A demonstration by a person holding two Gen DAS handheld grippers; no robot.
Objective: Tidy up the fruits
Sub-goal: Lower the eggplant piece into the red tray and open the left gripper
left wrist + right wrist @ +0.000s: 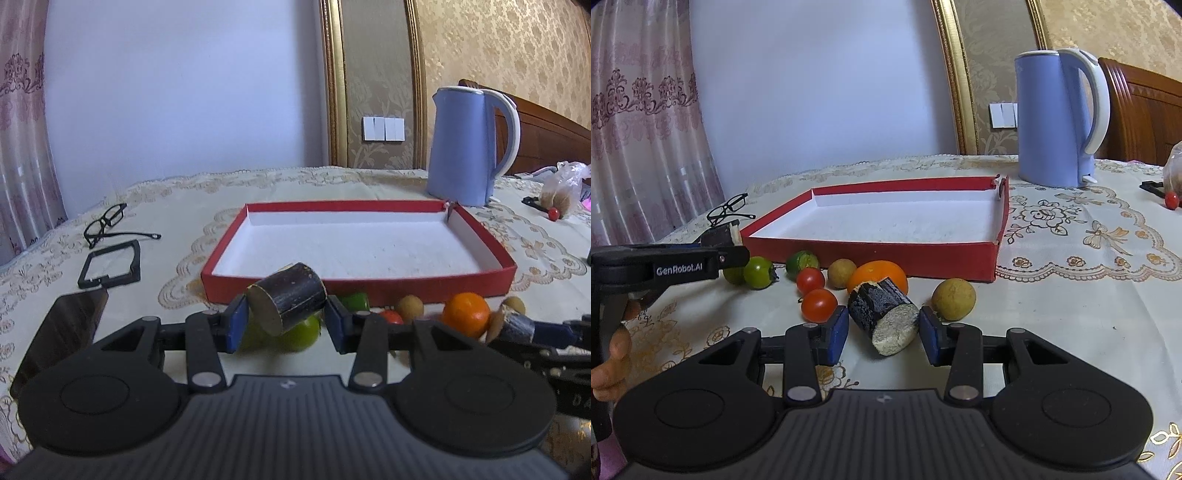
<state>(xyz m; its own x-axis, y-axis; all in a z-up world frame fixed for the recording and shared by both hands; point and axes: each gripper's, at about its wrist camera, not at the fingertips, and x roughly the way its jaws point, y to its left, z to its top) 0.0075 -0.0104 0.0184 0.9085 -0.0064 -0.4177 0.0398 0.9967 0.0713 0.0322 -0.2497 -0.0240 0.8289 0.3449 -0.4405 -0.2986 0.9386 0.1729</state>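
My left gripper [286,319] is shut on a dark sugarcane piece [288,297] and holds it just above the fruits, before the red box's [358,286] near wall. My right gripper [884,330] is shut on a second sugarcane piece [882,319], tilted, pale cut end toward me. On the cloth in front of the box [871,253] lie an orange [877,277], two red tomatoes [819,304], green fruits [759,272] and brown longans [953,299]. The box is empty inside.
A blue kettle [465,144] stands behind the box's right corner. Glasses [107,221], a black frame [110,264] and a dark phone [62,328] lie at the left. A plastic bag [563,184] and a small red fruit [553,213] lie at the far right.
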